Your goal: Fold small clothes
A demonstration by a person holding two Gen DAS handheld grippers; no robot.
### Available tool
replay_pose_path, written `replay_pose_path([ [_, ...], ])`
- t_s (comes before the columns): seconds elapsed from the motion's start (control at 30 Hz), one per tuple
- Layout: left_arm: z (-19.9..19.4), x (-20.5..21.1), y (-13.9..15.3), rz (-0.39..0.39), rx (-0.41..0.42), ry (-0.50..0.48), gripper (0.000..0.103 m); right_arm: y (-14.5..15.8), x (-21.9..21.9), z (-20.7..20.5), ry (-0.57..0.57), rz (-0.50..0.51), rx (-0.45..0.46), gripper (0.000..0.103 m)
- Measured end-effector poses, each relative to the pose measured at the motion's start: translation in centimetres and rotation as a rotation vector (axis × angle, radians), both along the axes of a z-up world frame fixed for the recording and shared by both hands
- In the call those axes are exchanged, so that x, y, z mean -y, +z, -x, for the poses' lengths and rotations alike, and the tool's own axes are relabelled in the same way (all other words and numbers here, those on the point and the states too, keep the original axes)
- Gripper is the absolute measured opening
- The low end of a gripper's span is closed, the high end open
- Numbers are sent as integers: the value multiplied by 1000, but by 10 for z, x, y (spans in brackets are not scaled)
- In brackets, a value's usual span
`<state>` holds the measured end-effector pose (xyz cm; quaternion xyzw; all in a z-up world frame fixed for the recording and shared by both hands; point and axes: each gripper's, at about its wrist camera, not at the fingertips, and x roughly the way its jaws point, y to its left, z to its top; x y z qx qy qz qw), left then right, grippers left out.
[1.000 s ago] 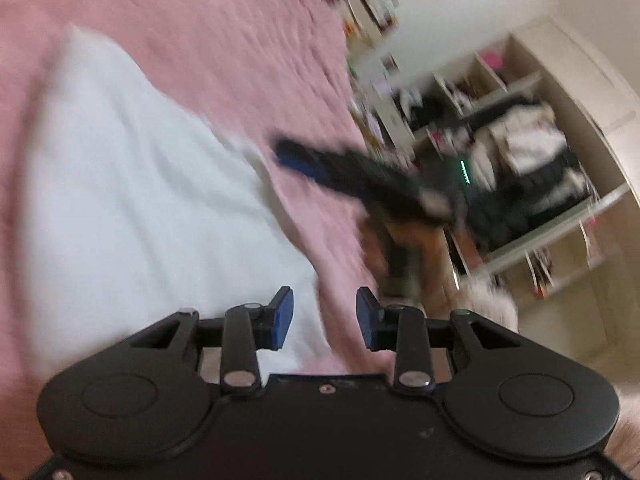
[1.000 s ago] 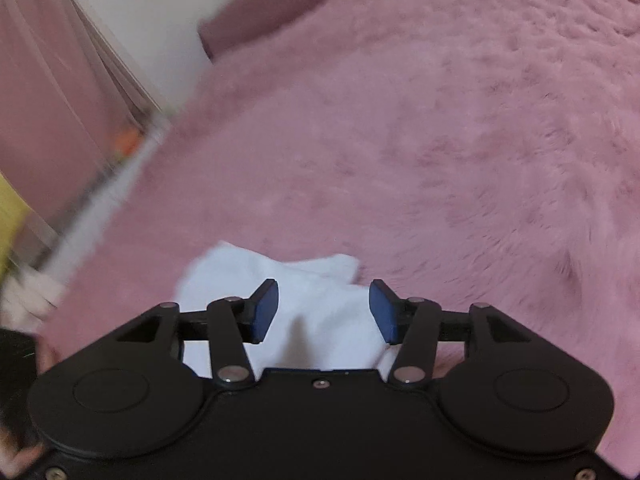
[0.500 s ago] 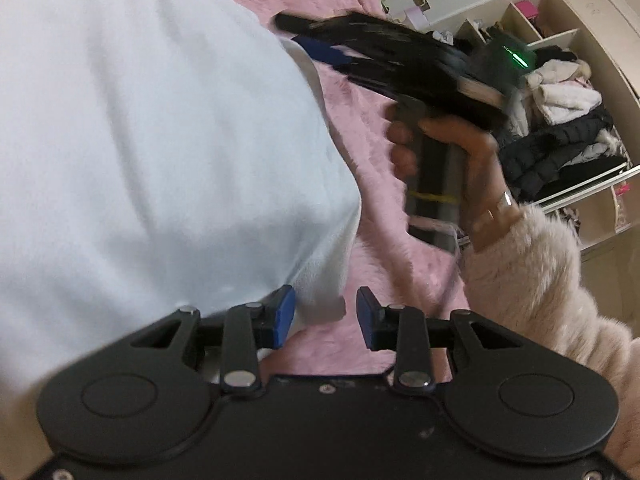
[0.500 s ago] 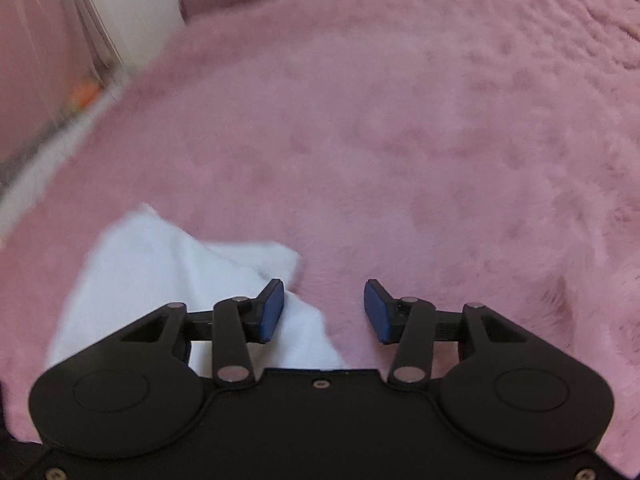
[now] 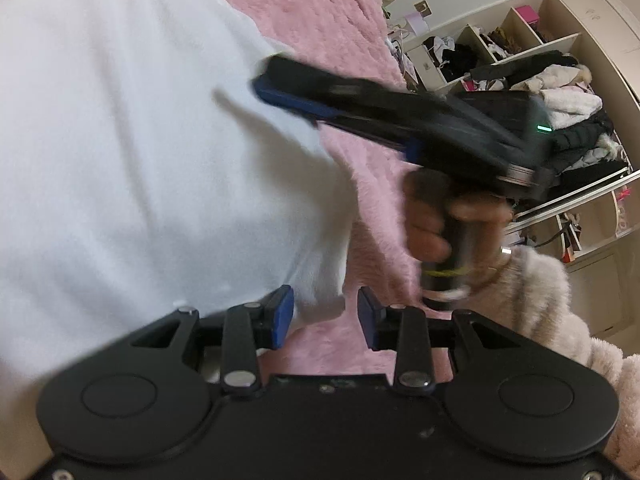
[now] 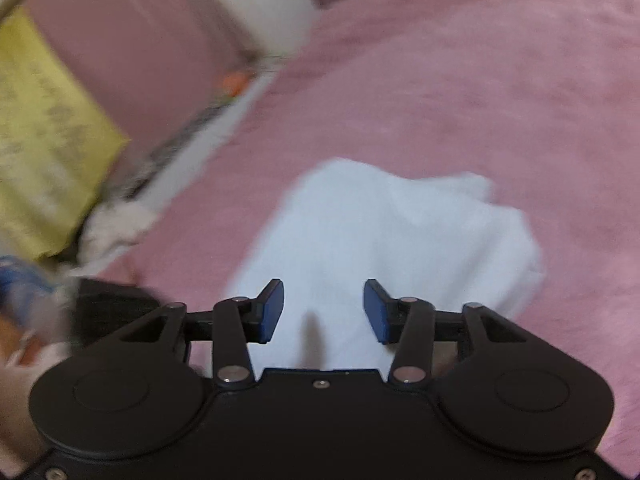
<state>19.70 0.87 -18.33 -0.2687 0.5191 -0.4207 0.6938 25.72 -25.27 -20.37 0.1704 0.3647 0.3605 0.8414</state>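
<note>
A white garment (image 5: 140, 152) lies on the pink fluffy bed cover (image 5: 320, 12). My left gripper (image 5: 324, 316) is open, with the garment's near corner between its blue pads. My right gripper (image 6: 324, 308) is open and hovers over the garment (image 6: 380, 232); the left wrist view shows it, blurred, over the garment's right edge (image 5: 280, 84), held by a hand (image 5: 432, 220).
Open wardrobe shelves (image 5: 552, 80) packed with clothes stand beyond the bed's right side. In the right wrist view a yellow sheet (image 6: 44, 128) and a pink curtain (image 6: 132, 40) lie past the bed's left edge.
The right gripper has swung left over the white garment, which now fills more of its view. The left gripper holds at the garment's corner, still open.
</note>
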Motion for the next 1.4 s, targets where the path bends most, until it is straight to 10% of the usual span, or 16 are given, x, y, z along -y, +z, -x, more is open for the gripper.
replay_pose_path([
  [0.13,1,-8,12,4,0,0,35,-19,20,-6,-91,-103,-44,16],
  [0.43,-42,-88,66,69,170,240,40,11,15,-9,-48,-186,37,26],
  [1.1,-72,-124,2,5,75,371,36,-12,-15,-77,-202,-1,-77,17],
  [1.4,-30,-99,54,-9,213,270,41,51,-20,12,-24,-76,124,26],
])
